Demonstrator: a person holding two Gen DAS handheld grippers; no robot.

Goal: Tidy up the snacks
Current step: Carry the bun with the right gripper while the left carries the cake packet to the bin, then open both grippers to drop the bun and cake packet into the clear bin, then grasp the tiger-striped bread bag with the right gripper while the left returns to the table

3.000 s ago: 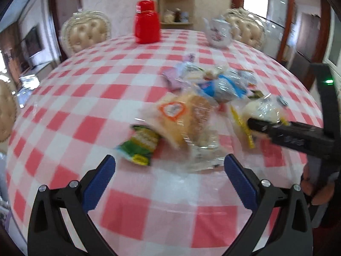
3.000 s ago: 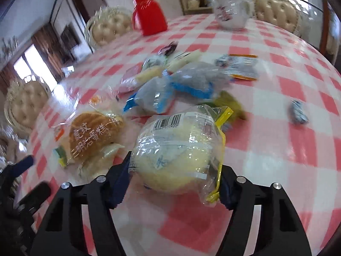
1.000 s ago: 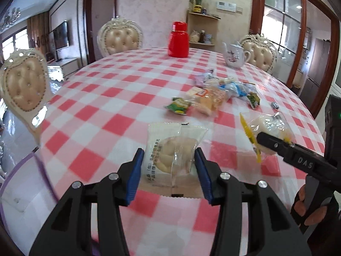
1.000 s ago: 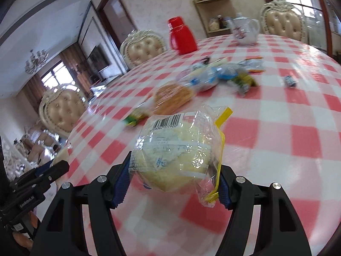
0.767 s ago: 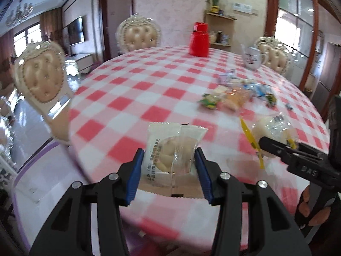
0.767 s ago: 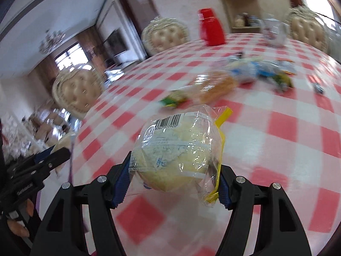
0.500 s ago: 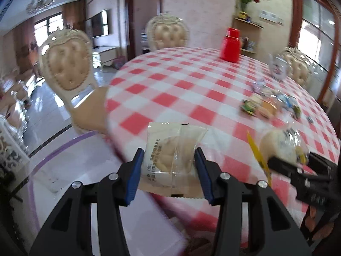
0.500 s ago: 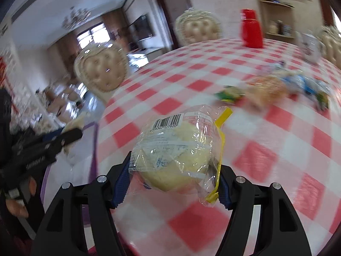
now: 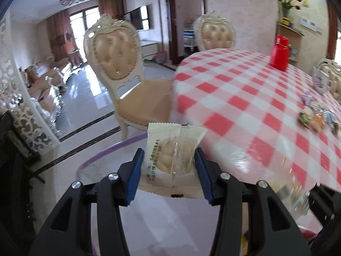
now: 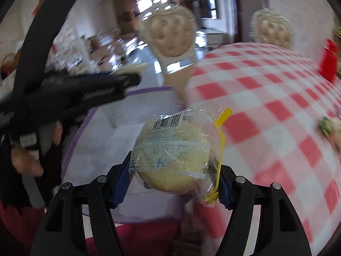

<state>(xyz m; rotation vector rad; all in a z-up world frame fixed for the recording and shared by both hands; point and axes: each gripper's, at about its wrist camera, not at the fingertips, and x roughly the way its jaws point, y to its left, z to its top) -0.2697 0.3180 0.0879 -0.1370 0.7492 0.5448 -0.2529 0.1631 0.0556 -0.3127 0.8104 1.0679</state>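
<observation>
- Checked red-and-white tablecloth (image 9: pixel 251 98) curves off to my right; cream tufted chair (image 9: pixel 119 64) and glossy floor sit beyond the table edge.
- My left gripper (image 9: pixel 170 164) is clamped on a flat, crinkly biscuit packet (image 9: pixel 172 155), held past the rim.
- My right gripper (image 10: pixel 172 181) is squeezing a soft round bun in clear film (image 10: pixel 177 149).
- Risk: slick film could slip free, or the bun could get crushed, if my grip changes mid-swing.
</observation>
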